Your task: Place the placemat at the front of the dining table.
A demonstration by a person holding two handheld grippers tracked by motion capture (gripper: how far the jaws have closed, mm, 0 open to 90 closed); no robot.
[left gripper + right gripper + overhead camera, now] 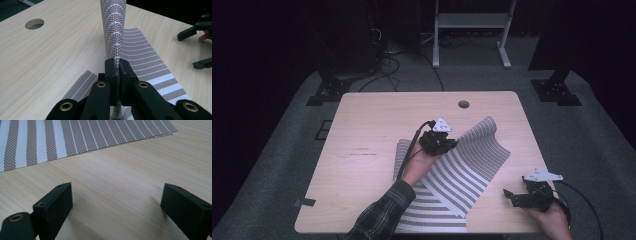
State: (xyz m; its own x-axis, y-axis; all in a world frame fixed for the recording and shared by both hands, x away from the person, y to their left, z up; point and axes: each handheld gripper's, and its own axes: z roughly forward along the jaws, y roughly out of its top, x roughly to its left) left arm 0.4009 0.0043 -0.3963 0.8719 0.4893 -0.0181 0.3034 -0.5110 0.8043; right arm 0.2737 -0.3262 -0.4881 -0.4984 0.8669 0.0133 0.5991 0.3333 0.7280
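High view: left gripper (pixel 447 143) clamps the striped mat (pixel 472 165) (one edge lifted); right gripper (pixel 517 196) hovers, jaws spread.

1 striped mat (pixel 472 165), 1 table (pixel 372 130) with 1 round hole (pixel 463 104), 2 grippers: left (pixel 447 142), right (pixel 512 195).
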